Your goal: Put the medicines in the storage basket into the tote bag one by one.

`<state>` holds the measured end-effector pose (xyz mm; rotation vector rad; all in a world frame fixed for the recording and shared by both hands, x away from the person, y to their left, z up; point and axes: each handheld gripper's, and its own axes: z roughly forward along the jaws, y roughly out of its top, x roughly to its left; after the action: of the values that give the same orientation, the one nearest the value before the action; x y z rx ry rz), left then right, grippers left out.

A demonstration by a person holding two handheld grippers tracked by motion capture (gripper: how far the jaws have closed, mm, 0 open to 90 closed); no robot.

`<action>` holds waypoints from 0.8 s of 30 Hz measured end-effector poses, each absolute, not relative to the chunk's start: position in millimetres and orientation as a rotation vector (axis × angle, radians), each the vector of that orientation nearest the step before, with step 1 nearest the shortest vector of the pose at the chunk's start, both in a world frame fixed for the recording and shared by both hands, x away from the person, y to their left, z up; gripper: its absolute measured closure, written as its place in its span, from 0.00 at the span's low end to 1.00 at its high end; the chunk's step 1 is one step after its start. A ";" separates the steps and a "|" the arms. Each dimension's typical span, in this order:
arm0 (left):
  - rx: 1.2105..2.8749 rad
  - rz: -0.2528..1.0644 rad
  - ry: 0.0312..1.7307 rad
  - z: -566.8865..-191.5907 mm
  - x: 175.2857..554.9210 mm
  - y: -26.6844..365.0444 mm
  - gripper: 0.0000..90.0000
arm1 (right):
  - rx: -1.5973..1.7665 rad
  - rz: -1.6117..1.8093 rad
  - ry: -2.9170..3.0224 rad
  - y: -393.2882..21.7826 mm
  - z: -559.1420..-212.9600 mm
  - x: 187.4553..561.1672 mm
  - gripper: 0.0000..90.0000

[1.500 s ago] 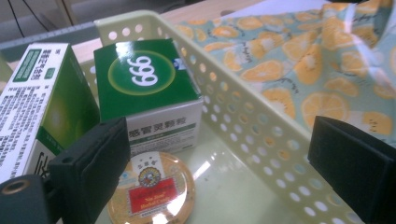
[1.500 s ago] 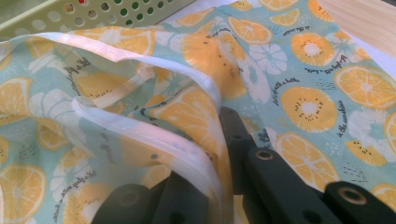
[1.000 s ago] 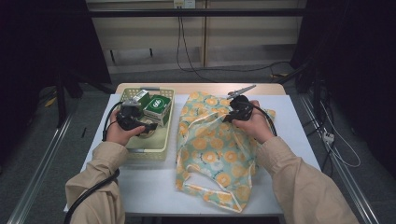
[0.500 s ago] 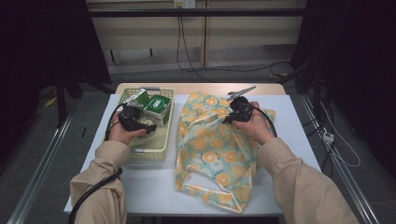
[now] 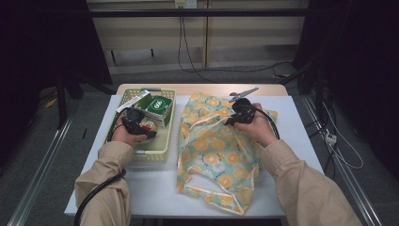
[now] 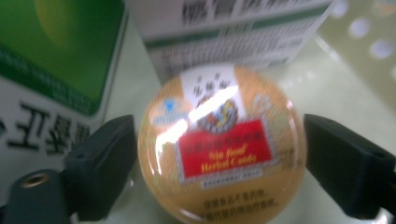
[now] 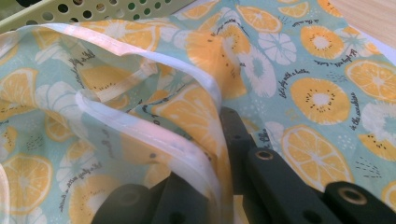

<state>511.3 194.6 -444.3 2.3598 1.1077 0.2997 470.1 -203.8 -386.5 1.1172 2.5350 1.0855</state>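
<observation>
- Sitting flat on the floor of the green basket (image 5: 165, 117), the round candy tin (image 6: 222, 144) lies straight ahead of the left gripper (image 6: 219, 172), lid up, between its two jaws.
- Those jaws have just been closing; the left one looks at the rim, the right one stands just apart, so no grip yet.
- Two green-and-white boxes (image 5: 159, 106) stand just beyond the tin, close enough to crowd the jaws.
- Farther right, the right gripper (image 7: 219, 186) is clamped on the white-trimmed rim of the fruit-print bag (image 5: 216, 155), holding its mouth up.
</observation>
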 end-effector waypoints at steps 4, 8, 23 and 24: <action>2.370 0.309 1.118 -442.1 511.3 193.0 0.22 | 1.121 1.091 2.529 -206.7 -386.5 469.2 0.99; 2.337 0.304 1.134 -436.5 510.5 193.4 0.23 | 1.124 1.090 2.522 -209.2 -386.1 469.2 0.99; 2.142 0.260 1.076 -375.1 496.7 193.4 0.23 | 1.136 1.082 2.527 -204.3 -390.3 472.8 0.99; 2.136 0.247 1.073 -371.0 494.7 192.8 0.23 | 1.136 1.084 2.527 -204.3 -390.4 472.8 0.99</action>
<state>494.7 192.8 -371.0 2.1359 1.0726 0.2466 472.8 -204.3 -390.4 1.1364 2.5269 1.0840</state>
